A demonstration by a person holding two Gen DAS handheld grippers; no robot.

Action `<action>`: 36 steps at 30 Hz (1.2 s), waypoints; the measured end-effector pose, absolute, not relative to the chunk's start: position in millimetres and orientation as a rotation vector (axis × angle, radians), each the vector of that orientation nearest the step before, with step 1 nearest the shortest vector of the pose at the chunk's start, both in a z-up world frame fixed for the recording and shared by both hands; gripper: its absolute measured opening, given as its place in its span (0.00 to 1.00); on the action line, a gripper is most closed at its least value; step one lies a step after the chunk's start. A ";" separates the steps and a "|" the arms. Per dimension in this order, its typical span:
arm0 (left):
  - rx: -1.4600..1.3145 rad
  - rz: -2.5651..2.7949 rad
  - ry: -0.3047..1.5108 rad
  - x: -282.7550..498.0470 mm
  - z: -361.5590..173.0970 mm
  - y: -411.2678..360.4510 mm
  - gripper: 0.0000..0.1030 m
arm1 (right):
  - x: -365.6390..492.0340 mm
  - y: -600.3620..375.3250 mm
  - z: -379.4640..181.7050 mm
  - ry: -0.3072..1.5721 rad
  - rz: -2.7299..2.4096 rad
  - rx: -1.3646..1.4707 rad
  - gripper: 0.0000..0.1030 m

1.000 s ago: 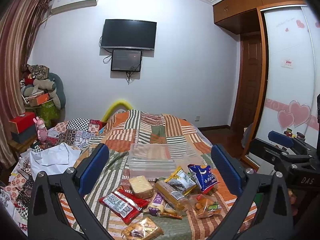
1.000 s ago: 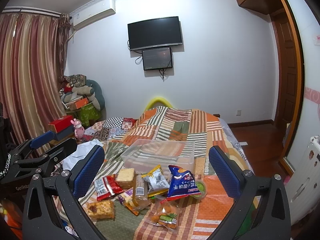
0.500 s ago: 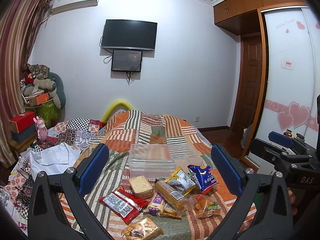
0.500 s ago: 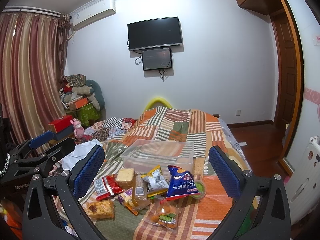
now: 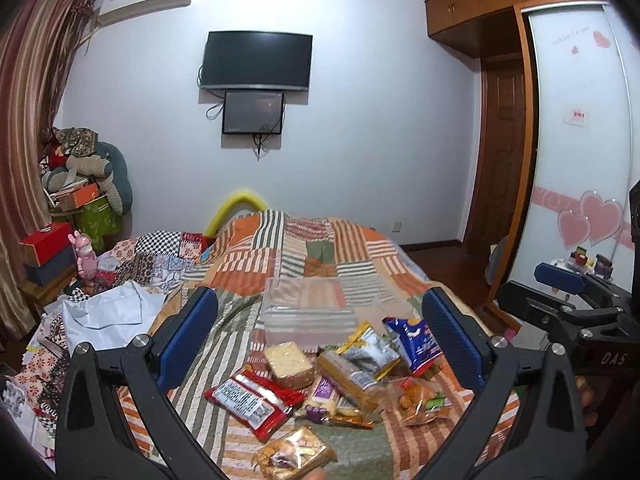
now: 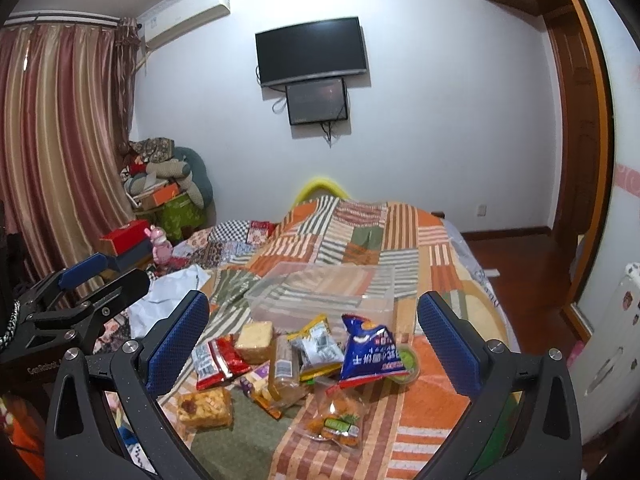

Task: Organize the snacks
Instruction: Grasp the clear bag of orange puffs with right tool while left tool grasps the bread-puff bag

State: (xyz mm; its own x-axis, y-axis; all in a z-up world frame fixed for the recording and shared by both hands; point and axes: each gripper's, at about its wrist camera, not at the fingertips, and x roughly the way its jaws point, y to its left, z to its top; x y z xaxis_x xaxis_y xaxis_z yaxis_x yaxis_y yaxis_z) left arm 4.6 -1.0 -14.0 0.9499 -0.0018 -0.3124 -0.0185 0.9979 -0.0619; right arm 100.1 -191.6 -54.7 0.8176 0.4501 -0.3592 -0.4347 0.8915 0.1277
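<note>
Both grippers are held level, side by side: the left gripper (image 5: 320, 340) spread wide, the right gripper (image 6: 314, 334) likewise, nothing gripped.

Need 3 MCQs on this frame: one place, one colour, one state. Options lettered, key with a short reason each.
1. Where does the clear plastic bin sit relative to the snack pile?
A. Behind it, farther up the bed
B. On top of it
C. On the floor

2. What colour is the upright chip bag?
A. Green
B. Blue
C. Black

3. What state are the left gripper and the right gripper in?
A. Both shut on snacks
B. Left shut, right open
C. Both open, holding nothing

Key:
1 A: the bin rests on the quilt beyond the packets.
2 B: the bag is blue with a red top edge.
3 C: each pair of blue pads stands wide apart, with nothing between them.
</note>
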 end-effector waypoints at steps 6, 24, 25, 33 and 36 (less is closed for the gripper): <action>-0.070 -0.028 0.436 19.6 -36.6 13.2 0.91 | 108.5 -191.2 -75.3 0.464 0.455 0.012 1.00; -0.113 -0.106 0.856 52.0 -140.6 26.6 0.75 | 147.1 -208.0 -159.9 0.840 0.440 0.072 0.78; -0.122 -0.112 0.877 53.1 -147.9 26.4 0.75 | 149.3 -206.9 -162.4 0.852 0.441 0.074 0.78; -0.105 -0.134 1.001 60.0 -179.8 20.7 0.76 | 163.4 -198.1 -186.0 0.935 0.452 0.088 0.78; -0.113 -0.138 1.031 62.4 -188.1 21.0 0.76 | 167.3 -194.6 -192.4 0.964 0.463 0.100 0.78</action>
State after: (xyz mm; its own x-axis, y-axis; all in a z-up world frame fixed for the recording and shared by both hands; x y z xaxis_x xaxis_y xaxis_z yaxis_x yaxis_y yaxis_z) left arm 62.4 21.0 -188.1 0.5069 -0.1675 -0.8456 0.0609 0.9854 -0.1587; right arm 167.3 -194.6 -192.4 0.4812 0.4231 -0.7677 -0.3353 0.8980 0.2848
